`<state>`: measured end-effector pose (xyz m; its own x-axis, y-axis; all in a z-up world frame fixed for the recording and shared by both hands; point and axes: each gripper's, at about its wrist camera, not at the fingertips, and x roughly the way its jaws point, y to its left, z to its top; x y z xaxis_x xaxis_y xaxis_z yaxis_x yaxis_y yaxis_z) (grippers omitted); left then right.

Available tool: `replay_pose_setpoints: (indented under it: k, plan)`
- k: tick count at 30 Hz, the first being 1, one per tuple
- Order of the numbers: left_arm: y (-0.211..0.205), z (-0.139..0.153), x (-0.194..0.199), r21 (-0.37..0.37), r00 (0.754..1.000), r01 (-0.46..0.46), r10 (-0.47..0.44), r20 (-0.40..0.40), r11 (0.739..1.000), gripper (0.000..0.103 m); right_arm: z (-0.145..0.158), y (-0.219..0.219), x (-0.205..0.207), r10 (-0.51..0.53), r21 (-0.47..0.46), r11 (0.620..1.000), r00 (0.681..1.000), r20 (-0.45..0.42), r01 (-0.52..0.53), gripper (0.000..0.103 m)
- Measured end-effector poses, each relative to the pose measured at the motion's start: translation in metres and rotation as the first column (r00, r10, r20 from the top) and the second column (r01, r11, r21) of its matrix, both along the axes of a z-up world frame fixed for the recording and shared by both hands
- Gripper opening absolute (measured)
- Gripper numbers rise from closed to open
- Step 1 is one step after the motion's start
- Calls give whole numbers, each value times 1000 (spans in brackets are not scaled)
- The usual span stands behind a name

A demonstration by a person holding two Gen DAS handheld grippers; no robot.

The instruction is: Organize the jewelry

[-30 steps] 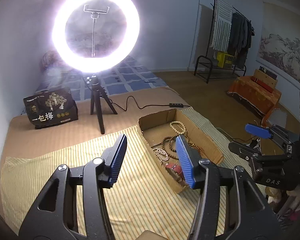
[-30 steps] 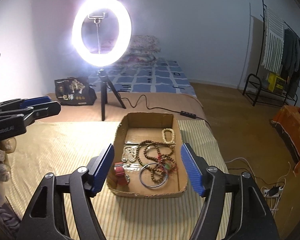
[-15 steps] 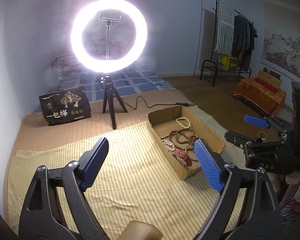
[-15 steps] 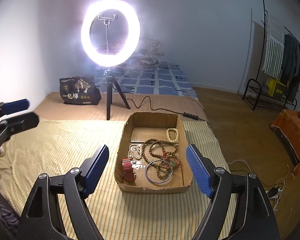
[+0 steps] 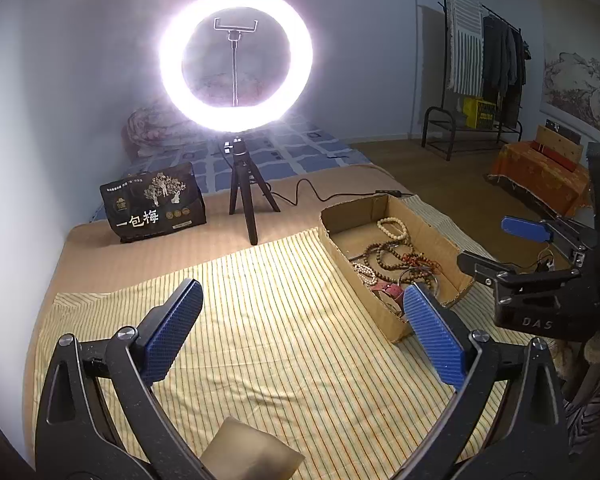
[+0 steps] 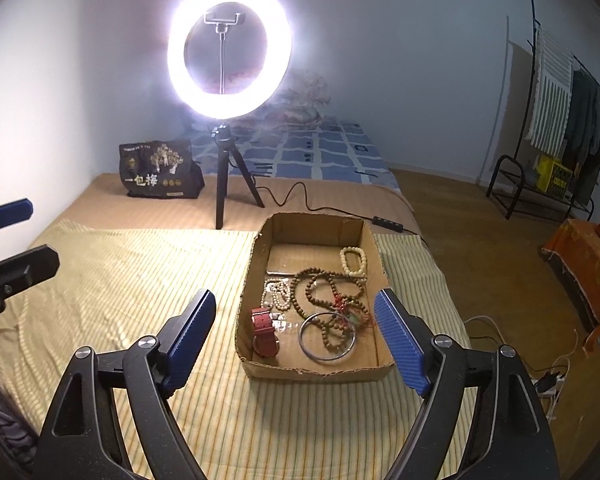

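An open cardboard box lies on a striped cloth. Inside it are a red watch strap, a metal bangle, brown bead strings, a cream bead bracelet and small white beads. My right gripper hovers in front of the box, its jaws opening with nothing between them. My left gripper hangs over the bare cloth left of the box, jaws also opening and empty. Each gripper shows at the edge of the other's view: right gripper, left gripper.
A lit ring light on a small tripod stands behind the cloth, with a black printed bag to its left. Its cable and switch run past the box's far end. A clothes rack stands far right.
Both grippers' jaws have spread much wider. The left gripper has shifted left, so the box now sits further right in its view. The right view has barely shifted.
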<state>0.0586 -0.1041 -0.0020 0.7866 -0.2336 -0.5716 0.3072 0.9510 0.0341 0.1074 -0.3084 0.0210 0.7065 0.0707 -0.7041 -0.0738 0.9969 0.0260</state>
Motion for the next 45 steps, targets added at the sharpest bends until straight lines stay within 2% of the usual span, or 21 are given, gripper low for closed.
replay_pose_setpoints:
  k: [5,45]
  plan:
    - [-3,-1,-2,22,1000,5,-5,2,1000,102,-5,4,0,6,-13,1000,1000,-14,-6,82]
    - [-4,-5,-4,10,1000,12,-12,-15,1000,102,-9,-1,0,-16,-2,1000,999,-32,16,82]
